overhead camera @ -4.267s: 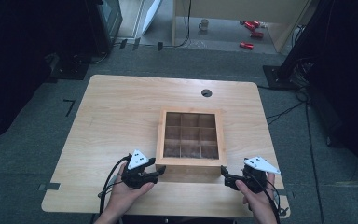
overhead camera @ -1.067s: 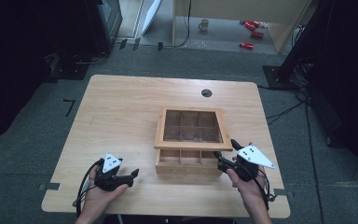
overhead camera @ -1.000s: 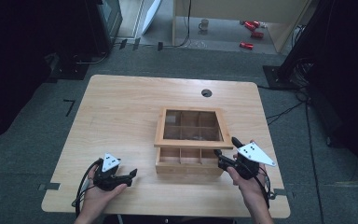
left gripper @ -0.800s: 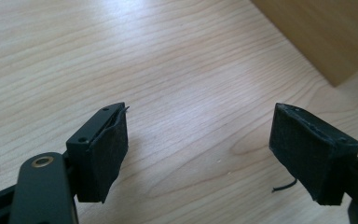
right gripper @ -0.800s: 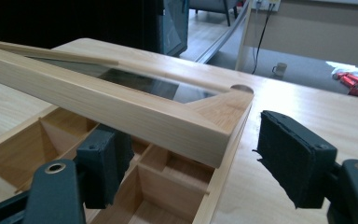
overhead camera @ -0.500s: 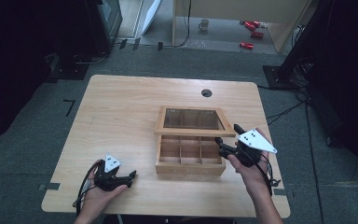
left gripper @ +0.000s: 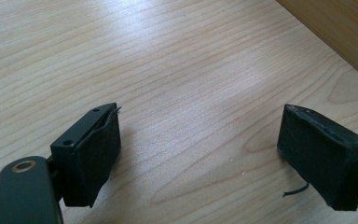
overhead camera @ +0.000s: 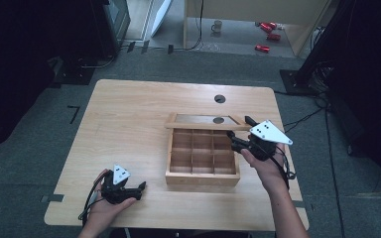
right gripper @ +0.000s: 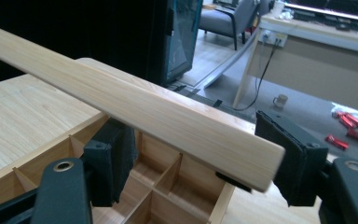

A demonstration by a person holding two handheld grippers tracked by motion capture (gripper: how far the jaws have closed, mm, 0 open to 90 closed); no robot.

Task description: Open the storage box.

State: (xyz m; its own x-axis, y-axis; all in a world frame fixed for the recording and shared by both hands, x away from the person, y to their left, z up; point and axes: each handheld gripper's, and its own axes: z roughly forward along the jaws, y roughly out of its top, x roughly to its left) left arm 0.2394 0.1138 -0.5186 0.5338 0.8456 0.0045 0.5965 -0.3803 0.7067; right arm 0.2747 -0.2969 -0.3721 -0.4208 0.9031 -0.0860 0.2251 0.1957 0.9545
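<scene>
High view: one box (overhead camera: 202, 174), nine compartments.

one wooden box (overhead camera: 203, 174), two grippers

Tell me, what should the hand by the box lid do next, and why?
Probably keep swinging the lid up and back: the right gripper has its jaws around the lid's front edge, it stands only partly raised, and the box compartments are uncovered.

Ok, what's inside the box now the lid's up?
The box shows bare wooden compartments, nothing in those visible. The raised lid, between the right tool's jaws, may hide part of the back row.
</scene>
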